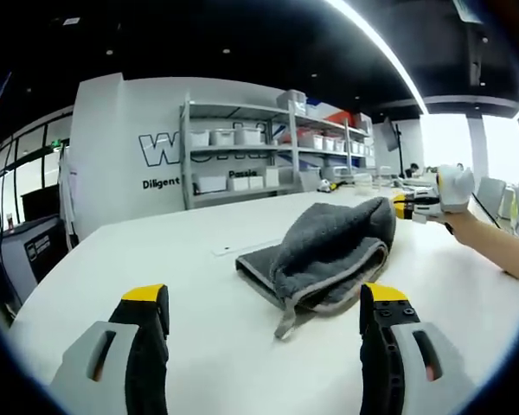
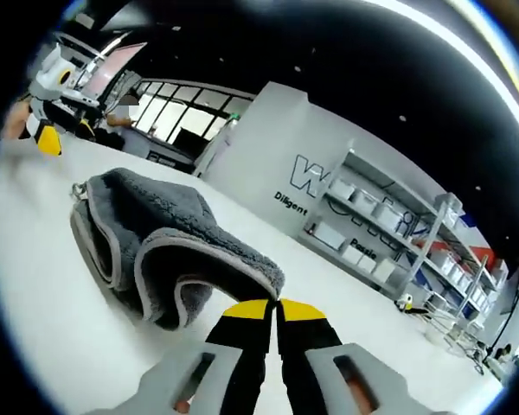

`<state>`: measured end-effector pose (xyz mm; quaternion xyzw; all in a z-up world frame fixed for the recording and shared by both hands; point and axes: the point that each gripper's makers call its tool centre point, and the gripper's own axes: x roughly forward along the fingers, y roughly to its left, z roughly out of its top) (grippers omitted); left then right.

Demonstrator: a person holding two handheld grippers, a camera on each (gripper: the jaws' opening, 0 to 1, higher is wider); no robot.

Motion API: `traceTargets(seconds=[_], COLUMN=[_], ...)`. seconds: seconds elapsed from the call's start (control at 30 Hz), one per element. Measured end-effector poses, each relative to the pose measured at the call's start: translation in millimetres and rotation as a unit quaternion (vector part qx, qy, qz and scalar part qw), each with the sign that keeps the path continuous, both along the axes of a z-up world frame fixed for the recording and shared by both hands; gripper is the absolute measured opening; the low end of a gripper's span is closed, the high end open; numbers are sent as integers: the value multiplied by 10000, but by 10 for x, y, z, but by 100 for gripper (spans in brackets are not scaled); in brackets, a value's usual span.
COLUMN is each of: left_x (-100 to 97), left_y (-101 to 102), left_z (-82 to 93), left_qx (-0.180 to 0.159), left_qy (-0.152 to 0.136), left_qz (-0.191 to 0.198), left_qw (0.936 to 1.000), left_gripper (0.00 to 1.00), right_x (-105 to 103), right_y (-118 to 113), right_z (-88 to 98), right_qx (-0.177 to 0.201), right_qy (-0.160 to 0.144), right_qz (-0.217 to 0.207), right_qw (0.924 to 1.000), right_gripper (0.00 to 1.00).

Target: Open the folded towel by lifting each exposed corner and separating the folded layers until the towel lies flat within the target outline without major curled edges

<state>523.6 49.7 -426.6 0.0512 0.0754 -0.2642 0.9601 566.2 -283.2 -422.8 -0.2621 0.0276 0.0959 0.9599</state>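
The grey towel point(image 1: 329, 246) lies bunched on the white table point(image 1: 138, 251), its layers humped up at the far end and a pale-bound hem and small loop trailing toward the left gripper point(image 1: 264, 324). In the right gripper view the towel point(image 2: 156, 242) shows stacked folds with a pale edge, and the right gripper point(image 2: 273, 311) has its yellow tips pressed together on the lifted corner, so it appears to be pinching that layer. In the left gripper view the same gripper point(image 1: 406, 206) meets the towel's far end.

The left gripper's jaws stand wide apart, holding nothing, short of the towel.

To do the step well, the raised corner should probably be drawn up and away from the fold. The left gripper could pin the near hem so the whole towel does not slide. No target outline can be made out.
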Motion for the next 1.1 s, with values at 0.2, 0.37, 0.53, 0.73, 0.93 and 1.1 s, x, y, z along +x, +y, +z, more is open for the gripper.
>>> traceTargets(seconds=[0.2,0.37,0.53,0.73,0.93,1.1], left_x=[-1,1,-1,-5,-2,-2], left_y=[1,1,4,3,6,9], left_z=[-4,-10,-15,-19,-26,-33], left_qx=[-4,2,8,13,16,33], left_qy=[11,18,25,28,39,43], left_qz=[3,3,11,13,18,25], left_qw=[10000,10000,10000,10000,10000,10000], left_gripper=[90,90,90,90,90,90], right_x=[7,0,-36,-87,-101,-100], right_y=[-227,-401,-625,-817,-855,-864], right_z=[-134,-297,-491,-590,-624,-640], right_qx=[203,332,512,970,1099,1140], right_qy=[236,517,839,951,978,1011], right_qz=[-255,-486,-776,-996,-1064,-1077], right_qw=[9992,9969,9921,9857,9834,9824], right_gripper=[0,0,0,0,0,0])
